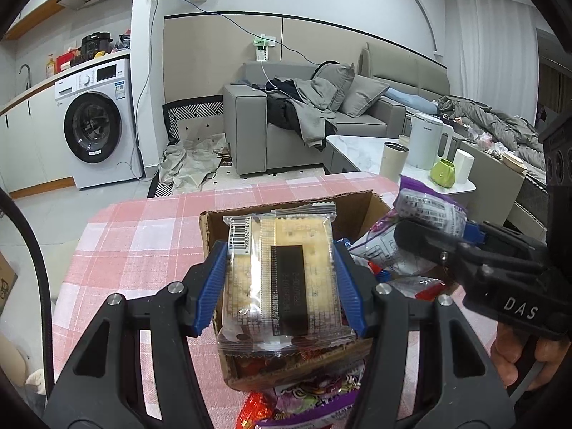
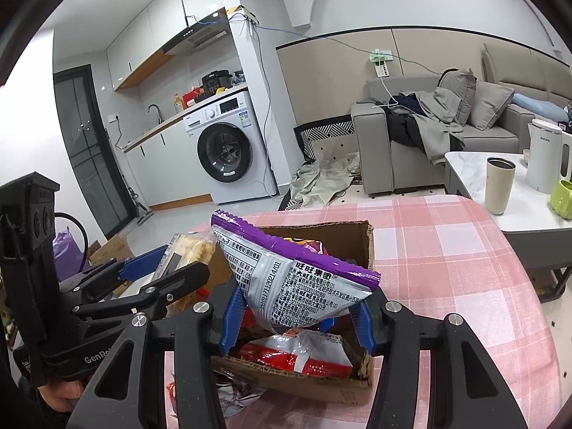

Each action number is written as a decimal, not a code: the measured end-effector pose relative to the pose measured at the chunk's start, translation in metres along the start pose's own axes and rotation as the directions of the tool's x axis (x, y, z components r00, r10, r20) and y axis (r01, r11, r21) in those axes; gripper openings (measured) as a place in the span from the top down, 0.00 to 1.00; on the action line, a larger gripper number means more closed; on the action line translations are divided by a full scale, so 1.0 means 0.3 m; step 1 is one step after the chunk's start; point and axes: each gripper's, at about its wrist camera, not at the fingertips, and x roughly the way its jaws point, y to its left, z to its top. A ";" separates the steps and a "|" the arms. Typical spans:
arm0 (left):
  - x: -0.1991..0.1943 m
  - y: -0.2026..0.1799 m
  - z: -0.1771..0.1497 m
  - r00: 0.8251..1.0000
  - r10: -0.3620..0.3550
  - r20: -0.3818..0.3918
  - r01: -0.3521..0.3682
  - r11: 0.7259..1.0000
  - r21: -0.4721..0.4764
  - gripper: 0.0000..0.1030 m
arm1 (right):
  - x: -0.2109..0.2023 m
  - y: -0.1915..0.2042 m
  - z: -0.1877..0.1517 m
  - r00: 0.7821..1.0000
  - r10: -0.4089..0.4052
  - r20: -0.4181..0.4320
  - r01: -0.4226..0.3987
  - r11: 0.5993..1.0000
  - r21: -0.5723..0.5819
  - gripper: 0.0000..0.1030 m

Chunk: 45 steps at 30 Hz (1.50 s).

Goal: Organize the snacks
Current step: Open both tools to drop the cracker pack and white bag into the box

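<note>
My left gripper (image 1: 280, 282) is shut on a clear cracker packet (image 1: 282, 275) with a black label, held above the open cardboard box (image 1: 357, 211) on the pink checked tablecloth. My right gripper (image 2: 296, 316) is shut on a purple and silver snack bag (image 2: 293, 279), also held over the cardboard box (image 2: 339, 239). Red and white snack packets (image 2: 304, 355) lie inside the box. In the left wrist view the right gripper (image 1: 450, 243) comes in from the right with the purple bag (image 1: 425, 211). The left gripper (image 2: 157, 279) and its cracker packet (image 2: 189, 250) show at the left of the right wrist view.
Loose snack packets (image 1: 307, 404) lie on the tablecloth (image 1: 143, 236) in front of the box. Beyond the table stands a white coffee table (image 2: 472, 168) with a beige tumbler (image 2: 498, 186), a white kettle (image 2: 547, 157) and a green mug (image 2: 563, 198). A grey sofa (image 1: 321, 114) and washing machine (image 1: 96, 121) stand farther back.
</note>
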 end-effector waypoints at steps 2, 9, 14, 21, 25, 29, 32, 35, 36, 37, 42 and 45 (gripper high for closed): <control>0.022 0.006 -0.005 1.000 -0.002 -0.005 0.002 1.000 -0.006 0.46 | 0.015 -0.006 0.005 1.000 -0.005 -0.004 0.005 1.000 -0.006 0.49; 0.085 0.006 -0.032 1.000 0.016 -0.024 -0.016 1.000 -0.003 0.46 | 0.076 -0.034 0.010 0.999 -0.022 -0.024 0.022 1.000 -0.005 0.49; 0.129 -0.001 -0.039 0.999 0.030 -0.045 -0.030 1.000 0.004 0.46 | 0.111 -0.059 0.012 0.999 -0.025 -0.035 0.026 1.000 0.012 0.49; 0.179 -0.011 -0.051 0.997 0.046 -0.057 -0.045 0.999 0.010 0.46 | 0.139 -0.078 0.019 0.999 -0.037 -0.027 0.038 0.999 0.007 0.49; 0.206 -0.021 -0.060 0.996 0.051 -0.066 -0.050 0.999 0.018 0.46 | 0.177 -0.080 0.011 0.998 -0.055 -0.040 0.055 0.998 -0.003 0.49; 0.218 -0.026 -0.065 0.997 0.051 -0.057 -0.050 0.998 0.022 0.46 | 0.182 -0.064 -0.008 0.997 -0.061 -0.039 0.059 0.997 -0.052 0.49; 0.219 -0.024 -0.074 0.996 0.061 -0.058 -0.059 0.998 0.037 0.46 | 0.174 -0.061 -0.020 0.998 -0.053 -0.039 0.050 0.996 -0.071 0.49; 0.225 -0.027 -0.075 0.997 0.059 -0.056 -0.057 0.998 0.038 0.46 | 0.158 -0.070 -0.031 0.999 -0.027 -0.037 0.024 0.998 -0.057 0.49; 0.229 -0.031 -0.068 0.997 0.059 -0.057 -0.057 0.998 0.038 0.46 | 0.156 -0.074 -0.032 0.999 -0.021 -0.038 0.019 0.998 -0.057 0.49; 0.224 -0.031 -0.066 0.997 0.058 -0.058 -0.056 0.998 0.038 0.45 | 0.153 -0.076 -0.033 0.999 -0.018 -0.040 0.016 0.998 -0.059 0.49; 0.188 -0.016 -0.066 0.999 0.020 -0.036 -0.020 1.000 -0.001 0.26 | 0.104 -0.076 -0.039 1.000 0.015 -0.017 -0.016 0.997 -0.075 0.49; 0.134 0.000 -0.071 1.000 0.001 -0.009 -0.002 1.000 -0.019 0.17 | 0.068 -0.073 -0.038 1.000 0.014 -0.008 -0.015 0.995 -0.103 0.47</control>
